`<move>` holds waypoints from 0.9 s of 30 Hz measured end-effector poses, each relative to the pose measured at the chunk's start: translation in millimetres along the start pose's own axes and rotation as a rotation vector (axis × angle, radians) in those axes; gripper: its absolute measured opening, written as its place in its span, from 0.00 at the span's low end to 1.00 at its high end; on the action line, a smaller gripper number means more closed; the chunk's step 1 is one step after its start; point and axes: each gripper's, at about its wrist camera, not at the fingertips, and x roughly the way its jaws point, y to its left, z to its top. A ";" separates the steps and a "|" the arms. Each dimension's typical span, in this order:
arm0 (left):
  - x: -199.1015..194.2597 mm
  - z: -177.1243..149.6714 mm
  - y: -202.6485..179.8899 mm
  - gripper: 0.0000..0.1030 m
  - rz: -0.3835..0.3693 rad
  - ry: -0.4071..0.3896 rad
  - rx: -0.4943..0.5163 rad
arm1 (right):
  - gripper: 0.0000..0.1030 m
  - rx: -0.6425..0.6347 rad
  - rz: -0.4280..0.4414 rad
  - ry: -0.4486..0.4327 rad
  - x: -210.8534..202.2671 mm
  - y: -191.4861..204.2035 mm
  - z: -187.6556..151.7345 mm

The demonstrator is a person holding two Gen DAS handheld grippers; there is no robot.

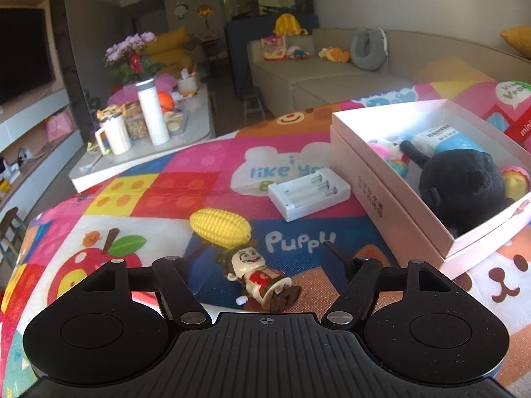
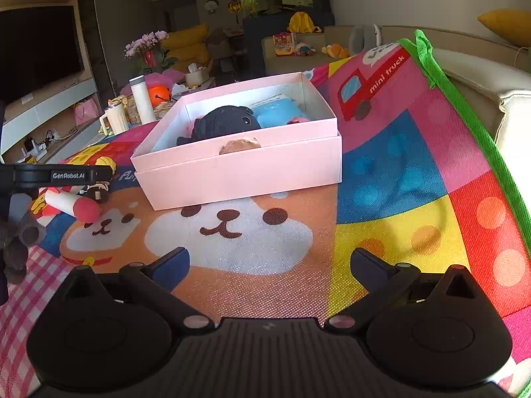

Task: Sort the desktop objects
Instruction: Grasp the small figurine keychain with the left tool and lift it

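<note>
A toy figure [image 1: 262, 278] in a red shirt lies on the colourful mat between the fingers of my left gripper [image 1: 265, 248]. The jaws stand apart and do not touch it. Just beyond it lie a yellow toy corn cob [image 1: 220, 229] and a white battery charger [image 1: 308, 195]. An open pink box [image 1: 381, 199] at the right holds a black plush [image 1: 464, 185], a blue pack [image 1: 444, 142] and small toys. In the right wrist view the same box [image 2: 239, 172] stands ahead. My right gripper [image 2: 268, 255] is open over the mat's dog picture, with nothing between its fingers.
The left gripper's body [image 2: 56, 175] shows at the left edge of the right wrist view, over a white-and-red piece [image 2: 73, 205]. The mat's green border [image 2: 464, 99] runs along the right. Beyond the mat are a low table with a white bottle [image 1: 152, 116] and a sofa [image 1: 315, 73].
</note>
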 end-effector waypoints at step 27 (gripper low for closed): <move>-100.3 -91.0 -53.7 0.36 -0.345 0.038 0.131 | 1.00 0.002 -0.024 0.068 11.4 0.5 0.9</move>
